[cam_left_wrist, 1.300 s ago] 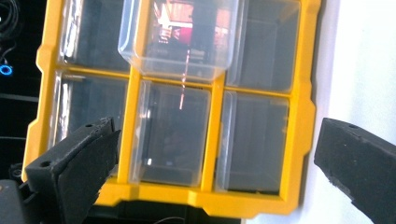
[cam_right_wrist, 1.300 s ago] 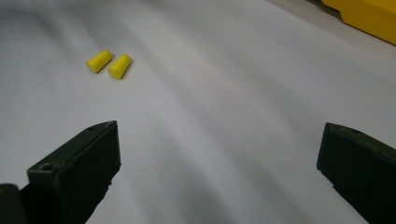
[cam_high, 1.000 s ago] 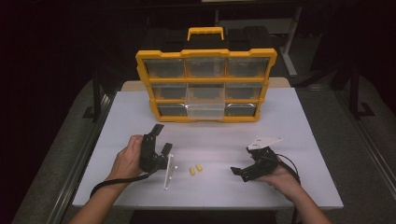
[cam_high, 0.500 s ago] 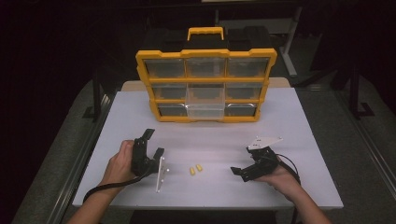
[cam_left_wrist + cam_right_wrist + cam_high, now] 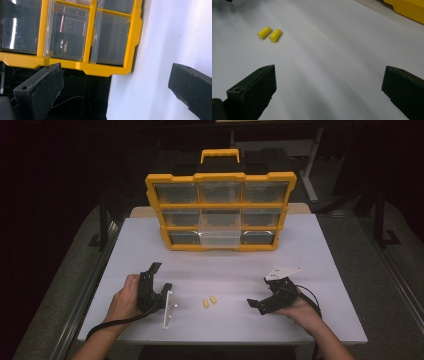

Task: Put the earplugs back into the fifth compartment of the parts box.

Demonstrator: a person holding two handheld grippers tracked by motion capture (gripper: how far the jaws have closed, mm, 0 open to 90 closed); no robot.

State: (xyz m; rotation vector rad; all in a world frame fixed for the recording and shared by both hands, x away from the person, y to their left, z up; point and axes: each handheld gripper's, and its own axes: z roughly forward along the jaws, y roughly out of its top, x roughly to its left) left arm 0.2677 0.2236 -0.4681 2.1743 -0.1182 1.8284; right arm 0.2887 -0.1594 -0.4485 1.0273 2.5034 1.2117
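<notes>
High view: two yellow earplugs (image 5: 208, 302) lie lower centre on the white desk (image 5: 320, 250), between left gripper (image 5: 156, 281) and right gripper (image 5: 261, 303), touching neither. Yellow organizer (image 5: 220, 210) stands at upper centre.

Left gripper view: jaws wide, empty; organizer upper left.

Right gripper view: jaws wide, empty; earplugs (image 5: 269, 33) upper left, seemingly foam.

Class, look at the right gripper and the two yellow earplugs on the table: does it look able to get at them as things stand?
Probably yes. The right gripper is open and points toward the two yellow earplugs, with bare table between them and nothing in the way.
</notes>
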